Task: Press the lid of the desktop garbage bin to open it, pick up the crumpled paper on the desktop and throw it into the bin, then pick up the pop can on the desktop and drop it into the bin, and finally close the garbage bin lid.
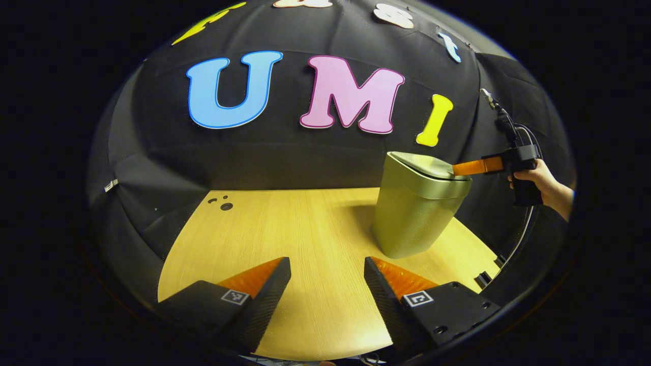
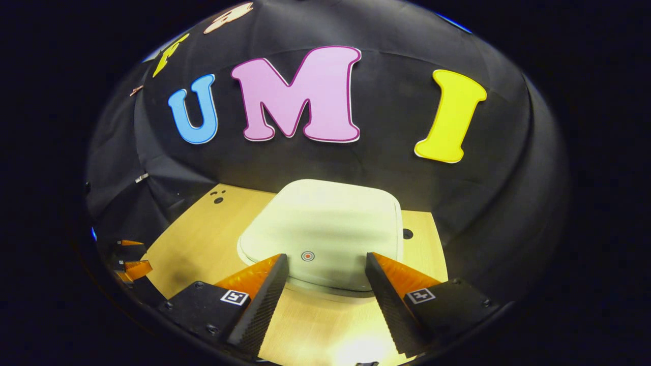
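The olive-green desktop bin stands on the right half of the wooden table, its lid down. In the left gripper view, a hand holds my right gripper level at the lid's right edge, touching it or just above it. In the right gripper view, the pale lid lies right below my right gripper, which is open, and a small round mark sits between the fingers. My left gripper is open over bare tabletop, nearer than the bin and to its left.
Small round holes mark the table's far left corner, and another hole lies beside the bin. The black cloth wall closes in behind and on both sides. My left gripper shows at the low left of the right gripper view.
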Demonstrator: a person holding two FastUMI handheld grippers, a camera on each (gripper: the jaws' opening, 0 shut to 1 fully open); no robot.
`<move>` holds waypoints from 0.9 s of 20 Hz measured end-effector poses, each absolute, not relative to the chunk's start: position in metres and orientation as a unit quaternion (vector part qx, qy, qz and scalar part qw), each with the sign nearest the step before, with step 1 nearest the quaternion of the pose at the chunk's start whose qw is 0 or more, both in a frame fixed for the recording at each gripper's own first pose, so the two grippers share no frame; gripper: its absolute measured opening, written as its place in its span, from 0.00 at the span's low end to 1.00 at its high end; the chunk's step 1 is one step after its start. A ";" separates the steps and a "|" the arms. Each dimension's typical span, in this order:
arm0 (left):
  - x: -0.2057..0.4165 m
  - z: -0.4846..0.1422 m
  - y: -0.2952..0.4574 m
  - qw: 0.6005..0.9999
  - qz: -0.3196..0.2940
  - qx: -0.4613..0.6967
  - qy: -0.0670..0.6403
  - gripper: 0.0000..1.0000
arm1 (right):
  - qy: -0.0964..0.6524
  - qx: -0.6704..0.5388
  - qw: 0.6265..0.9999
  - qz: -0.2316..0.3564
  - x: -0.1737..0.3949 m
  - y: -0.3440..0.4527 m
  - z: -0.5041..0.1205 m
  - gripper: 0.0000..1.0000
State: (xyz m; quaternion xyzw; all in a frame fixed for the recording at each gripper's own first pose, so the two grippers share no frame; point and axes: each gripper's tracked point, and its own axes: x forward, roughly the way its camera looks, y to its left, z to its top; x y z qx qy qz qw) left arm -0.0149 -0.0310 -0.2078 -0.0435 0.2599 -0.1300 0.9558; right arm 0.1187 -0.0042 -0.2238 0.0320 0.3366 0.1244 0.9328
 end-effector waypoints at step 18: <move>-0.015 -0.210 -0.044 0.952 -0.145 -0.061 0.264 0.94 | 0.361 -0.003 0.922 0.142 0.122 0.016 -0.225 0.96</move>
